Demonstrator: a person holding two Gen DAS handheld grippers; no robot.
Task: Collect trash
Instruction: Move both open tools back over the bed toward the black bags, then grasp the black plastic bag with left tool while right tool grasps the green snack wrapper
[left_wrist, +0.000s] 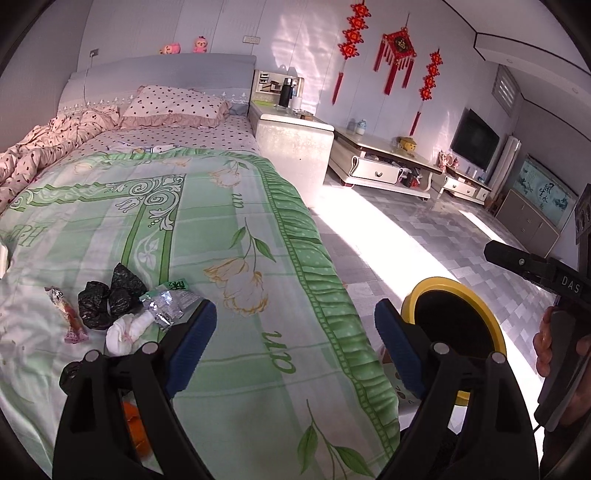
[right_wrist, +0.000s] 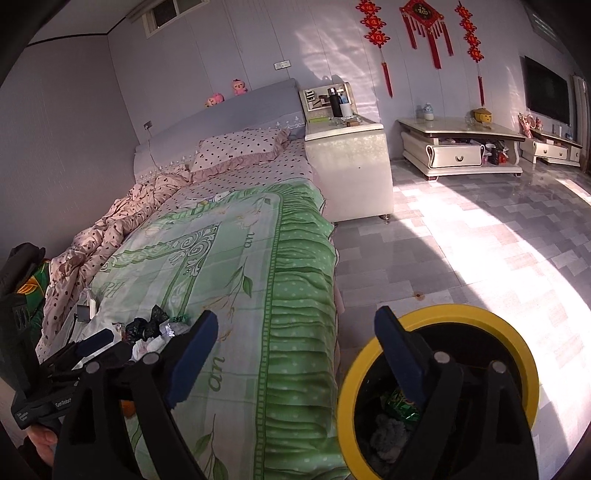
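Observation:
A pile of trash lies on the green bedspread: crumpled black bags, a white tissue wad, a clear plastic wrapper, a red snack wrapper. An orange scrap shows under my left finger. My left gripper is open and empty, just right of the pile. A yellow-rimmed black bin stands on the floor beside the bed, with a green wrapper inside. My right gripper is open and empty, over the bed edge and bin. The pile also shows in the right wrist view.
A pink spotted duvet and pillow lie at the bed's head. A white bedside cabinet, a low coffee table and a TV stand beyond sunlit tiled floor. The bin also shows in the left wrist view.

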